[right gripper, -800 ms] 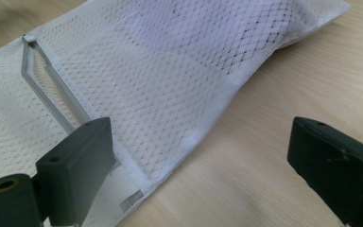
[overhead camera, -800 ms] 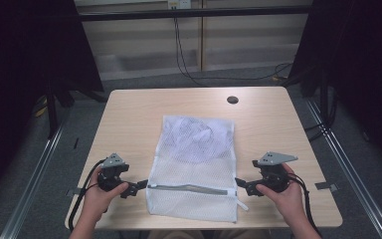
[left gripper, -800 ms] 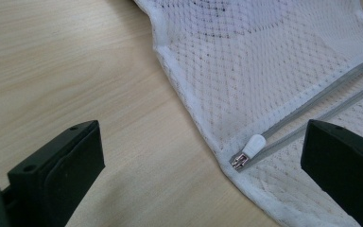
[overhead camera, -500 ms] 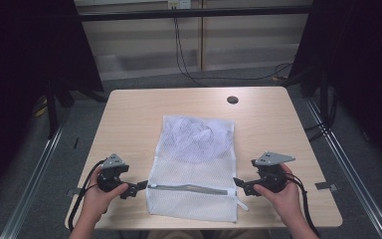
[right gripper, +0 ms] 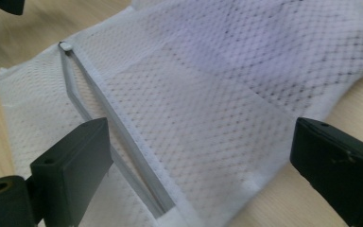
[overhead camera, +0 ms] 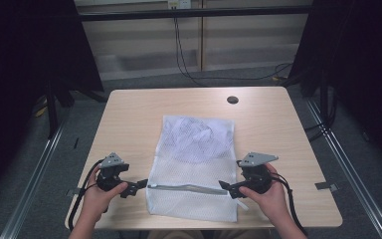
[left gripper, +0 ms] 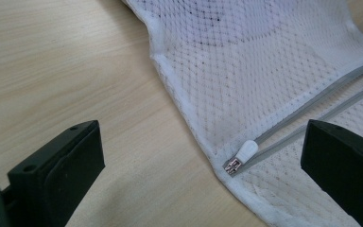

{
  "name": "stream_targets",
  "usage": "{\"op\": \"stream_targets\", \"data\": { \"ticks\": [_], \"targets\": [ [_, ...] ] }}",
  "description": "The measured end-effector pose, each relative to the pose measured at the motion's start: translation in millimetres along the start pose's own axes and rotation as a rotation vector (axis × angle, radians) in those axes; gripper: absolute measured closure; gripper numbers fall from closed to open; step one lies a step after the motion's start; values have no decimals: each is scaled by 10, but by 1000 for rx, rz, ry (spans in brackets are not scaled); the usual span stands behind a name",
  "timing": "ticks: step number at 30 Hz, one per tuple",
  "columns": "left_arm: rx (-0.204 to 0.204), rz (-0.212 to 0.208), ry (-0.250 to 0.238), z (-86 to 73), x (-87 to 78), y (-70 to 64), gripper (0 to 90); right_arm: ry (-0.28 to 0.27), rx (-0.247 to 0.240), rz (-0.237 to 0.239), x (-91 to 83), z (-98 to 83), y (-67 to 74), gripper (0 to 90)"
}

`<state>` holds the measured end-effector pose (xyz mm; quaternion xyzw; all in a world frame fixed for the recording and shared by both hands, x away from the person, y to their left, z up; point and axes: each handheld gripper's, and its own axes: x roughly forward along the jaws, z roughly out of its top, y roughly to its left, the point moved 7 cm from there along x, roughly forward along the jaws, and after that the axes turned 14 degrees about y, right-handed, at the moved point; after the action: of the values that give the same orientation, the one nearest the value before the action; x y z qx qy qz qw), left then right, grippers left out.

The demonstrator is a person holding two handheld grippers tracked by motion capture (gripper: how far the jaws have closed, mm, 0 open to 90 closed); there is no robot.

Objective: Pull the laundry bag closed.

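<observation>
A white mesh laundry bag (overhead camera: 196, 164) lies flat in the middle of the wooden table (overhead camera: 139, 114), something pale inside its far half. Its grey zipper (overhead camera: 186, 187) runs across the near end and stands parted. The white zipper pull (left gripper: 245, 152) sits at the bag's left corner. My left gripper (overhead camera: 135, 186) is open just left of that corner, and the pull lies between its jaws, untouched (left gripper: 203, 146). My right gripper (overhead camera: 225, 187) is open over the bag's right end, its jaws wide on either side of the zipper (right gripper: 123, 142), pads clear of the mesh (right gripper: 198, 137).
A dark round cable hole (overhead camera: 232, 99) sits in the table's far right part. Bare wood lies left and right of the bag. Beyond the table are dark curtains, metal floor rails and a hanging cable (overhead camera: 179, 45).
My right gripper has edged a little to the left, toward the bag's zipper end. The left gripper and the bag have stayed where they were.
</observation>
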<state>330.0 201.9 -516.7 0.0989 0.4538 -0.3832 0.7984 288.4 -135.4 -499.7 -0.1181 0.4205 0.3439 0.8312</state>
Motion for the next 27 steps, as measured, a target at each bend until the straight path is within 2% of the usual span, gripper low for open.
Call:
{"op": "stream_targets", "data": {
  "ticks": [1,9,12,16,27],
  "targets": [
    [-1,-10,7,-4,14,-13,0,-1,-4,5,11,13,23,56],
    [16,-16,27,-4,49,-52,0,-6,-19,62,114,134,210,37],
    [18,-8,23,-2,40,-43,0,-14,-25,87,167,191,271,16],
    [2,-6,6,-1,9,-26,0,-23,-16,102,234,283,345,17],
    [3,-3,10,-27,-18,12,0,-8,-15,154,411,477,532,78]
  ]
}}
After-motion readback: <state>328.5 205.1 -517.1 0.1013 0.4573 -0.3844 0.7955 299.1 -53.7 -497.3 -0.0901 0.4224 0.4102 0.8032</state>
